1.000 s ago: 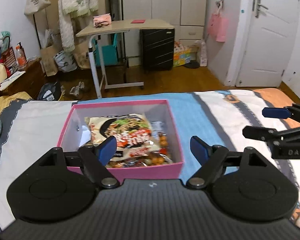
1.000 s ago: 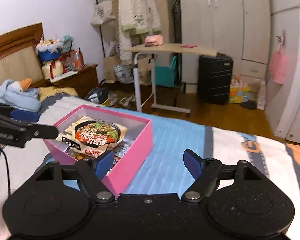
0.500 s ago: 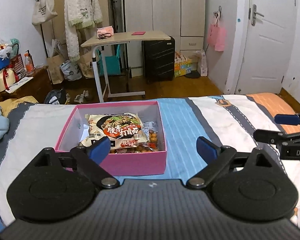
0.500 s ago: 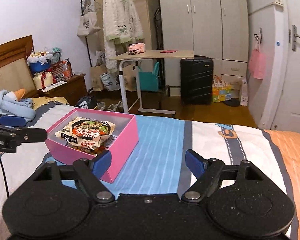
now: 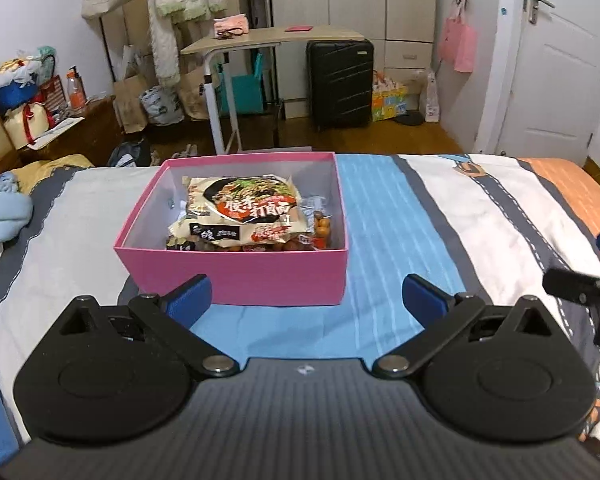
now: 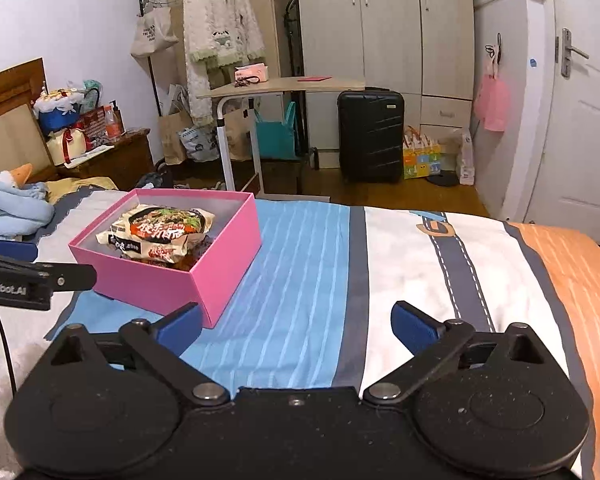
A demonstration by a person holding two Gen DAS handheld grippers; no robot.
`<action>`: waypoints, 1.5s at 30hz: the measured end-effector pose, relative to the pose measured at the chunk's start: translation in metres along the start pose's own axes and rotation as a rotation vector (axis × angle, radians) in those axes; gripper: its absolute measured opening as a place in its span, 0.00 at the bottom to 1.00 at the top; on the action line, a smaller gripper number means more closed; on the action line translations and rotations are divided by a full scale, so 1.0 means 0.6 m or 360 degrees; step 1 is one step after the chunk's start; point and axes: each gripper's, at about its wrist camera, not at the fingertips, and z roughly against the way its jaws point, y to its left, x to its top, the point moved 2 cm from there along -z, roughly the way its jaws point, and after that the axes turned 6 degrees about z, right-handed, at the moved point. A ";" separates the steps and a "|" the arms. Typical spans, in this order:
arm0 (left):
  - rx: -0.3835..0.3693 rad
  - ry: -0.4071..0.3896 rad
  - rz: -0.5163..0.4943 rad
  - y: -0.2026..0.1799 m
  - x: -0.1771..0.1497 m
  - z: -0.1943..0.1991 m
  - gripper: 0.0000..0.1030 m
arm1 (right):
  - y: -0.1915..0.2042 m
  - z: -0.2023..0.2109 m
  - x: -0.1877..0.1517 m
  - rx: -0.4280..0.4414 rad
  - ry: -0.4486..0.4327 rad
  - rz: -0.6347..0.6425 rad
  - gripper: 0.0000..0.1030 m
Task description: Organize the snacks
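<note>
White lettering "enRobot.AI", cut off by the frame's left edge, runs along the left tool (image 6: pixel 40 276). Large Chinese characters cross the instant noodle packet (image 5: pixel 242 210), centre frame; print on the tote bag (image 6: pixel 153 34), upper left, is illegible.

An open pink rectangular cardboard box (image 5: pixel 236 276) with pale inner walls sits flat on the striped bed cover (image 5: pixel 476 216), on its blue-and-white part. Inside, a cream plastic noodle packet (image 5: pixel 240 210) printed with a dark bowl picture and red lettering lies on top, tilted, rising to about the rim. Beneath it, toward the near right corner, a clear bag of small round orange-brown snacks (image 5: pixel 322 228) shows.
</note>
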 end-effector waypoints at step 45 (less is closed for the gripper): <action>0.0136 -0.0090 -0.0110 -0.005 -0.020 0.007 1.00 | 0.008 0.024 0.000 -0.0240 0.0037 -0.0144 0.99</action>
